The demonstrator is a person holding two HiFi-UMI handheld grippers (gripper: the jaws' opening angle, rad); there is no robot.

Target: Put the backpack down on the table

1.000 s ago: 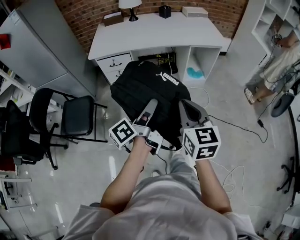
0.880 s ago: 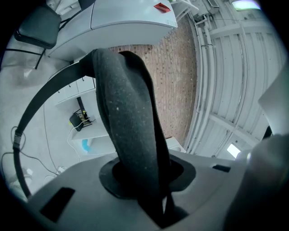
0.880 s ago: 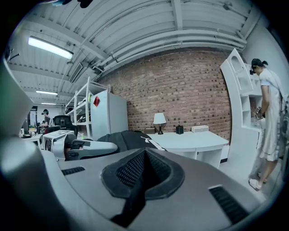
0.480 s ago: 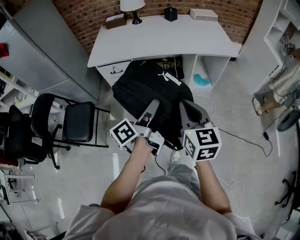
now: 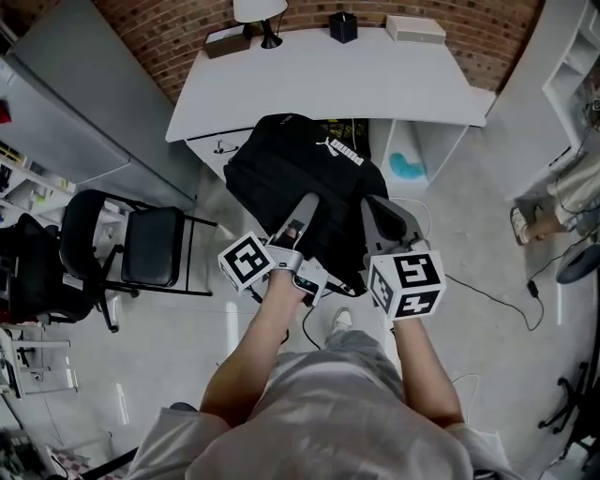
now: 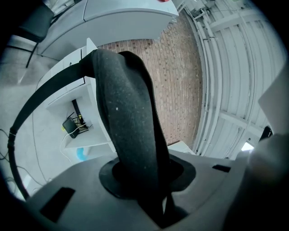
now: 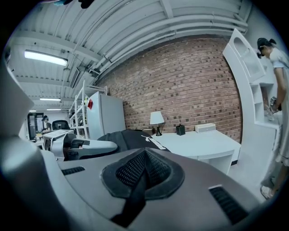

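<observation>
The carrying step is in hand, by my judgement: the black backpack [image 5: 295,183] hangs between the person and the white table [image 5: 319,84], its far end at the table's near edge, not yet set down. The left gripper [image 5: 307,202] is clamped on a broad shoulder strap [image 6: 131,135], and the right gripper [image 5: 375,208] is closed on a mesh-lined strap [image 7: 142,173]. The pack's long axis runs away from the person toward the table, logo face upward, though which end is its top is unclear; next it needs carrying over the edge and lowering flat.

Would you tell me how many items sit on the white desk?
4, along the desk's back edge, left to right: brown box, lamp, black container, white box. The backpack may hide others.
</observation>
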